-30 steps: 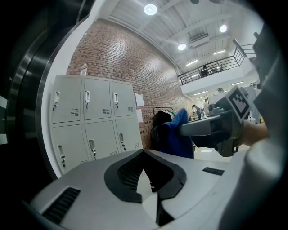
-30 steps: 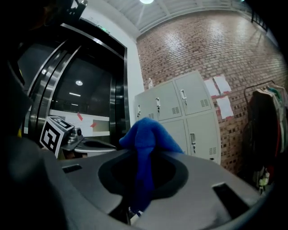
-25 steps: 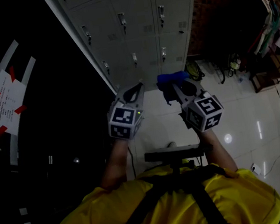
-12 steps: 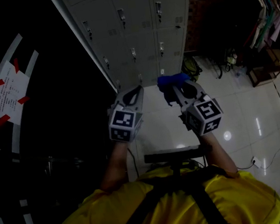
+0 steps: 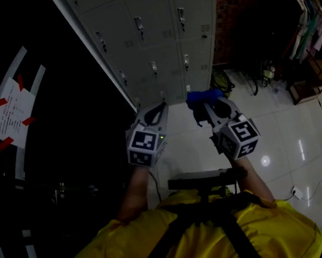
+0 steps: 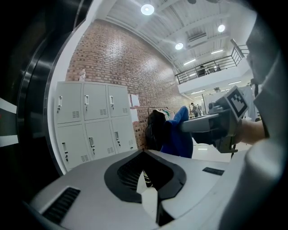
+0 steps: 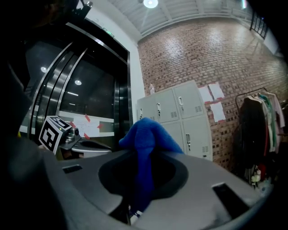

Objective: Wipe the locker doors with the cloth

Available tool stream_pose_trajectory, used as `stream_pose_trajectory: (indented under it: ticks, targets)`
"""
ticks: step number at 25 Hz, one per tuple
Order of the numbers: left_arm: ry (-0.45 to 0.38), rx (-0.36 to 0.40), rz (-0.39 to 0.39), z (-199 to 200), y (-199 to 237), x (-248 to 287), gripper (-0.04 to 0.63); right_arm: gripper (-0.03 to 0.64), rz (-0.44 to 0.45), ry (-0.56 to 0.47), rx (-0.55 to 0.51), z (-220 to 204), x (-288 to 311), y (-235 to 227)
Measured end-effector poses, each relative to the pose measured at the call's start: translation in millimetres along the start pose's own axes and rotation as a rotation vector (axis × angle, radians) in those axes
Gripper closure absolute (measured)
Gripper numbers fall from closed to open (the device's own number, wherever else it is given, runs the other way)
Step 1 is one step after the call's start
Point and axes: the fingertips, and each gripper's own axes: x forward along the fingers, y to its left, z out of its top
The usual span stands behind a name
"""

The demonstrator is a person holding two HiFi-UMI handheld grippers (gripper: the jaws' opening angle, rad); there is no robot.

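The right gripper [image 5: 207, 104] pinched the blue cloth [image 5: 202, 96]; the left gripper [image 5: 157, 109] was pressed together. Grey lockers [image 5: 156, 33] stood at 12 o'clock. The taped notice [image 5: 10, 114] was unreadable.

Between our left gripper [image 5: 162, 106], our right gripper [image 5: 207, 104] and the lockers [image 5: 156, 39] far ahead, the floor [image 5: 179, 135] is open. The cloth [image 5: 199, 96], pinched in the right gripper, projects ahead of its jaws. On the left, a dark wall [image 5: 83, 105] runs up to the lockers' edge. On the right, bags [image 5: 222, 81] sit at the lockers' foot, with a clothes rack [image 5: 310, 21] farther right.
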Motion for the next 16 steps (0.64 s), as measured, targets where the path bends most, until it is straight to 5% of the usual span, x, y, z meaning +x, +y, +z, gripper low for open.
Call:
stream_pose_trajectory:
  ticks: [10,16]
  targets:
    - [-0.030,0.034,0.005,13,-6,22,0.592,0.552,-0.021,-0.017,-0.022,9,-5,-25]
    - [0.006,-0.016,0.029,0,-4,17,0.592,0.552,-0.028,0.004,-0.011,0,-8,-30]
